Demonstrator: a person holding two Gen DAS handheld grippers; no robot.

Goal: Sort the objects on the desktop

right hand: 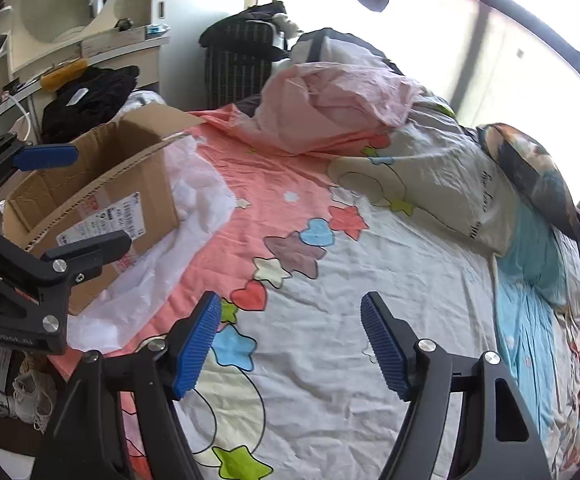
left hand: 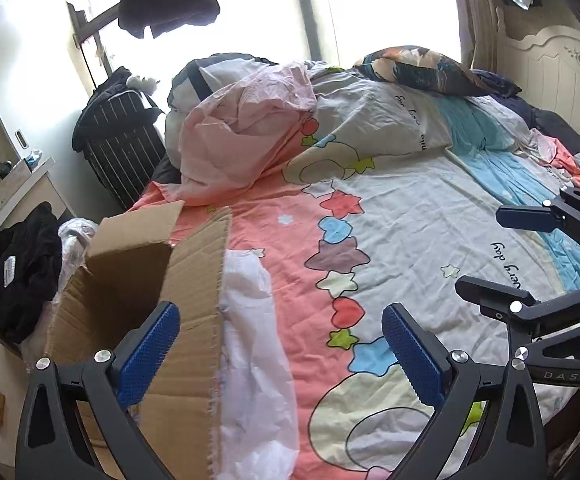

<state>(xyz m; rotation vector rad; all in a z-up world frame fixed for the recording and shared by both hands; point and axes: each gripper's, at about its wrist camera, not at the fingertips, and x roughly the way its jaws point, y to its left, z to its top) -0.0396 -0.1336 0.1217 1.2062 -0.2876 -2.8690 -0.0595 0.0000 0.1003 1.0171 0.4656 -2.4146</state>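
Cardboard box (left hand: 130, 280) sits open-topped at bed (left hand: 410, 220) edge on white plastic sheet (right hand: 194, 196), likely as sorting bin. Left claw (left hand: 282, 352) and right claw (right hand: 290, 344) both spread apart, empty, hovering over bed. No desktop objects discernible.

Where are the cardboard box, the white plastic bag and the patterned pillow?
cardboard box (right hand: 146, 184): right wrist view, labelled side wall.
white plastic bag (left hand: 250, 340): left wrist view, crumpled middle.
patterned pillow (left hand: 430, 68): left wrist view, top face.
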